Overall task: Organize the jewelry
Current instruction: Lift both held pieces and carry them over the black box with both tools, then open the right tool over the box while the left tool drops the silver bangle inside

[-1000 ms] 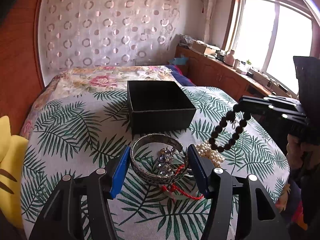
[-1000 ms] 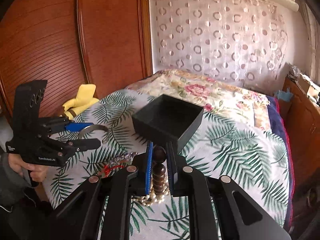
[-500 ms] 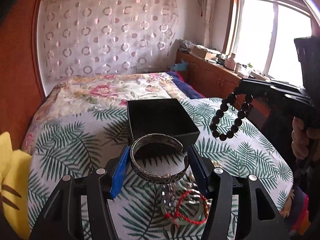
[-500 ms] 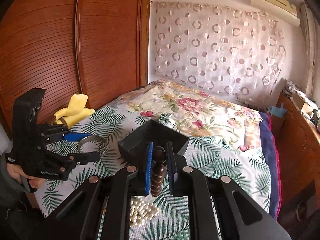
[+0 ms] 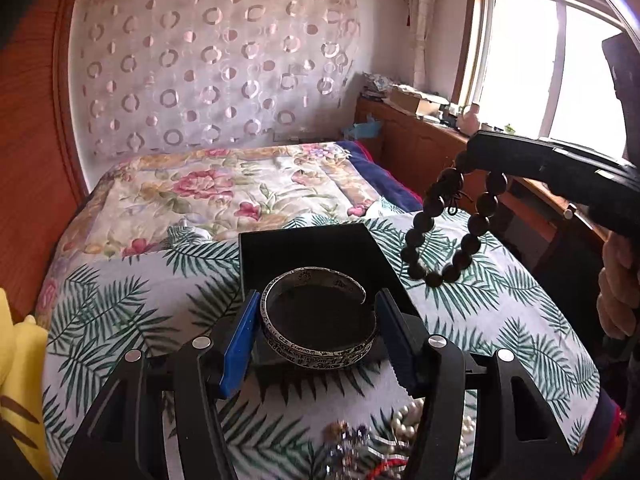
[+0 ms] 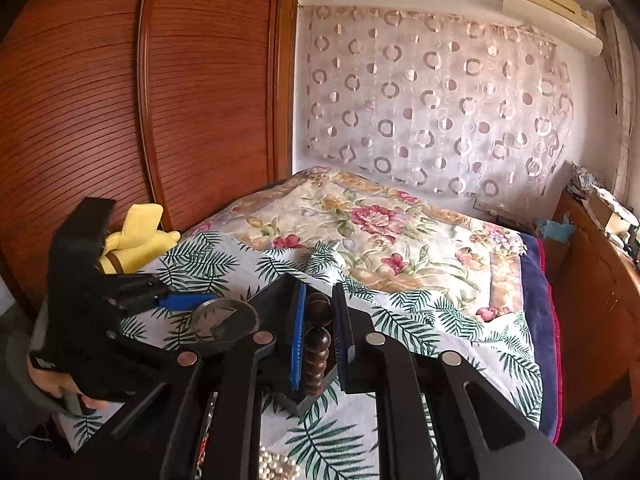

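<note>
My left gripper (image 5: 318, 304) is shut on a silver engraved bangle (image 5: 320, 354), held level just above the near edge of the open black box (image 5: 312, 244). My right gripper (image 6: 320, 296) is shut on a dark wooden bead bracelet (image 6: 318, 340). In the left wrist view that bracelet (image 5: 452, 224) hangs as a loop from the right gripper (image 5: 474, 156), up in the air to the right of the box. In the right wrist view the left gripper (image 6: 216, 312) with the bangle (image 6: 224, 320) is low on the left, and my fingers hide most of the box (image 6: 276, 292).
On the palm-leaf bedspread (image 5: 120, 312) near me lie white pearls (image 5: 408, 420), a jewelled piece (image 5: 348, 440) and a red cord (image 5: 384, 468). A yellow plush toy (image 6: 136, 240) rests by the wooden wardrobe (image 6: 120, 100). A person's hand (image 5: 620, 280) grips the right tool.
Both grippers have moved forward and up from the jewelry pile toward the black box. The bangle now hangs over the box's near edge, and the beads hang higher beside it.
</note>
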{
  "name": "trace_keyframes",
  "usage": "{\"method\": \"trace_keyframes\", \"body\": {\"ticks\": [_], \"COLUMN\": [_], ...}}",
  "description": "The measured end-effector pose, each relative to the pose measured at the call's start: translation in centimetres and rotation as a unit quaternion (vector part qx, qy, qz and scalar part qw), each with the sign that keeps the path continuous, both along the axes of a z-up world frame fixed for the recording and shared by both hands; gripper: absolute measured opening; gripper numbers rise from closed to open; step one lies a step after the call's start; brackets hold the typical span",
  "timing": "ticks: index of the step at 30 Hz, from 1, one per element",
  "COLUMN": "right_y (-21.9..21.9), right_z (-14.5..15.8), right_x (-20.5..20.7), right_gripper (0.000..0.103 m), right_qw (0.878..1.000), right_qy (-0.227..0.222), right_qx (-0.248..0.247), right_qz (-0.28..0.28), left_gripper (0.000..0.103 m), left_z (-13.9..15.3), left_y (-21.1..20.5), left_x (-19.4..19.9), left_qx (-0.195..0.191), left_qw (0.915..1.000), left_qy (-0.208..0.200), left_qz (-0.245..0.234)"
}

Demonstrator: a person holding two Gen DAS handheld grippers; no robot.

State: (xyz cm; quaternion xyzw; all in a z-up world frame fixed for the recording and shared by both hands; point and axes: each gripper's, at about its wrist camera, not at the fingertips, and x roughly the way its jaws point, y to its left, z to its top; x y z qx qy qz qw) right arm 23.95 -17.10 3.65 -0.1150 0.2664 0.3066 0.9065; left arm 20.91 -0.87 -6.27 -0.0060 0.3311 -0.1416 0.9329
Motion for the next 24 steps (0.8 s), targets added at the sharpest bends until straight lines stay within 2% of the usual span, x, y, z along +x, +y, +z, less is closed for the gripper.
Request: {"method": "trace_keyframes", "body": {"ticks": [8, 14, 17, 20, 24], "right_y": [1.3, 1.8, 2.4, 2.9, 3.7], "right_z": [-1.5, -2.7, -3.3, -4.1, -6.5], "right_x": [2.1, 3.2, 3.5, 3.6, 3.8], "right_gripper": [0.015, 0.015, 0.015, 0.015, 0.015], "right_qw": [1.0, 0.999, 0.998, 0.998, 0.996], "right_qy": [0.022, 0.045, 0.055, 0.067, 0.09], "right_qx": [0.0, 0.01, 0.01, 0.004, -0.01], "right_qz": [0.004, 0.011, 0.014, 0.014, 0.016], "left_gripper": [0.056, 0.058, 0.069, 0.07, 0.084], "left_z": [-1.8, -2.0, -1.5, -0.9, -0.2], "left_y": [-0.6, 0.2, 0.5, 1.1, 2.1], "left_x": [2.6, 2.3, 1.7, 0.6, -1.0], "left_qx": [-0.002, -0.015, -0.016, -0.019, -0.021], "left_qw": [0.9997, 0.9995, 0.9996, 0.9996, 0.9992], "left_qy": [0.025, 0.026, 0.015, 0.004, -0.015], "left_qz": [0.004, 0.013, 0.018, 0.022, 0.032]}}
